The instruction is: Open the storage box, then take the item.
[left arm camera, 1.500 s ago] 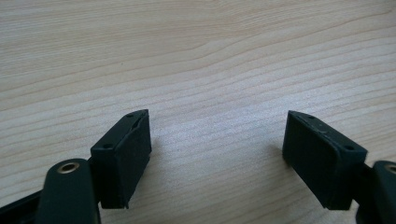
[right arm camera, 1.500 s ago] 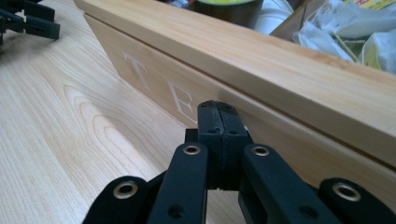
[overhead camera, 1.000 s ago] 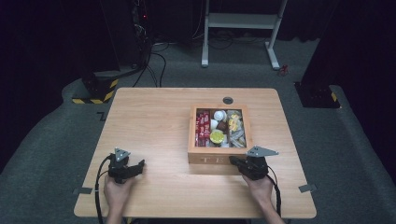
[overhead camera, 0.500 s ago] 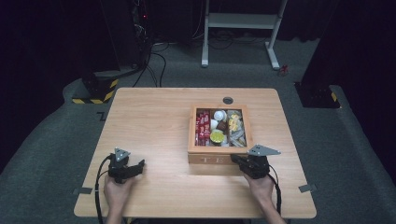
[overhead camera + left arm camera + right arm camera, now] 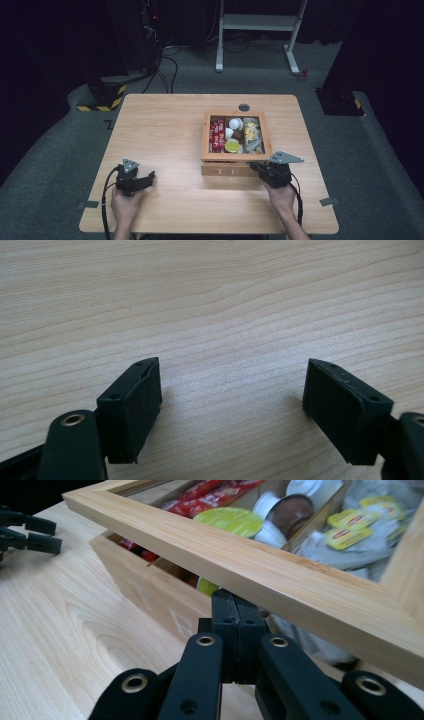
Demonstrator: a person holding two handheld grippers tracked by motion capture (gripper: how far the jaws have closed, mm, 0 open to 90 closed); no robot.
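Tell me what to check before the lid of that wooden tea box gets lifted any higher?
1. Right hand-held gripper jaws shut, tips under the front edge of the lid: ok.
2. Lid raised off the wooden tea box at the front, gap showing in the right gripper view: ok.
3. Firm hold on the lid, or just pushing from below: cannot tell.
4. Left hand-held gripper open with nothing between its jaws, resting over bare table, away from the box: ok.
5. Tea bags and red packets sit inside the box: ok.
6. Hinges at the back: cannot tell.
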